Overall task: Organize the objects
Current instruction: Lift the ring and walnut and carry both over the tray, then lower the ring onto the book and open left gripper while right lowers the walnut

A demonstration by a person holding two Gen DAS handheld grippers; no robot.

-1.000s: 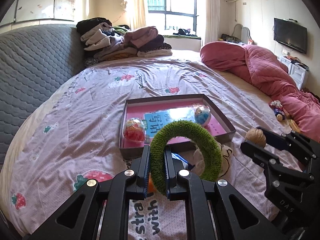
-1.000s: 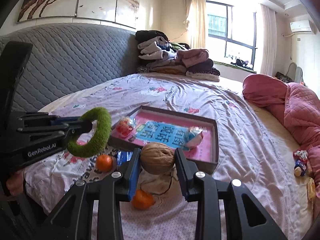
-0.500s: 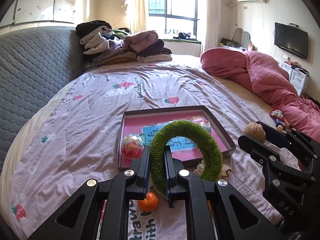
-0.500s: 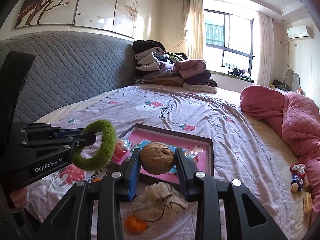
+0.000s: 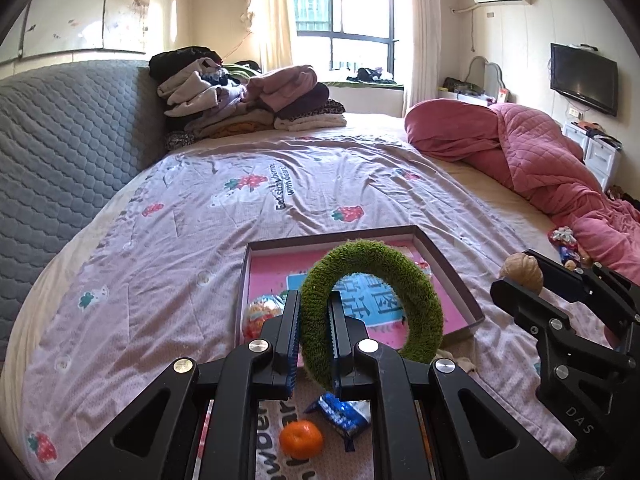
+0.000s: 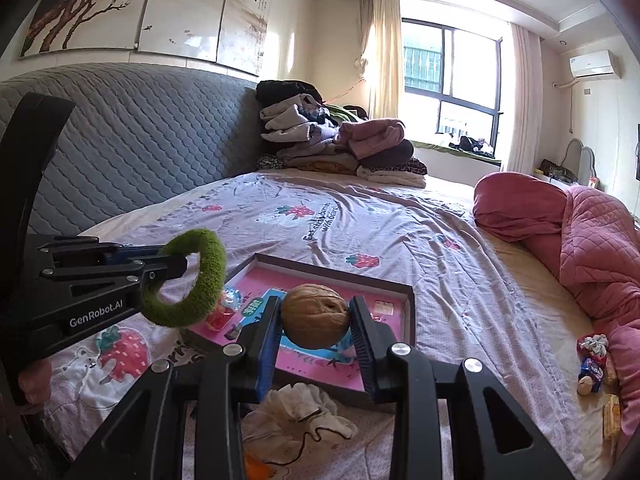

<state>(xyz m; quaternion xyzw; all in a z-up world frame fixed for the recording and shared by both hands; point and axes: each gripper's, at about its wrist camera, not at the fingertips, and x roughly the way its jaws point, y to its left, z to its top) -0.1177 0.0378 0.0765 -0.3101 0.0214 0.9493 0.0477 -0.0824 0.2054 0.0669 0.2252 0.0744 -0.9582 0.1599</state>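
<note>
we see the green fuzzy ring (image 5: 372, 304) clamped upright in the left tongs (image 5: 314, 340), both pads pressed tight on its left side, so that the ring hangs in the air just in front of the shallow box (image 5: 452, 276) with the pink and blue bottom. the walnut (image 6: 314, 316) sits gripped between the pads of the right tongs (image 6: 316, 340), also held clear of the bed, over the near edge of the box (in the left wrist view it shows at the box's right, at the tip of the other tool).

inside the box a clear wrapped sweet with orange and red in it (image 5: 264, 312) lies in the near left corner. just in front of the box, on the bedspread, lie a cream drawstring pouch (image 6: 304, 408), a blue and white snack packet (image 5: 340, 414) and a small orange (image 5: 301, 438), the orange nearest to us. the bedspread (image 5: 160, 264) under the box is pale lilac with strawberry prints.

well to the right of the box a few small wrapped items (image 6: 592, 364) lie beside a bunched pink quilt (image 5: 552, 160). far behind the box a pile of folded clothes (image 5: 240, 100) leans against the grey quilted headboard (image 5: 60, 140), which runs along the box's left. a hand (image 6: 34, 380) shows under the left tool.
</note>
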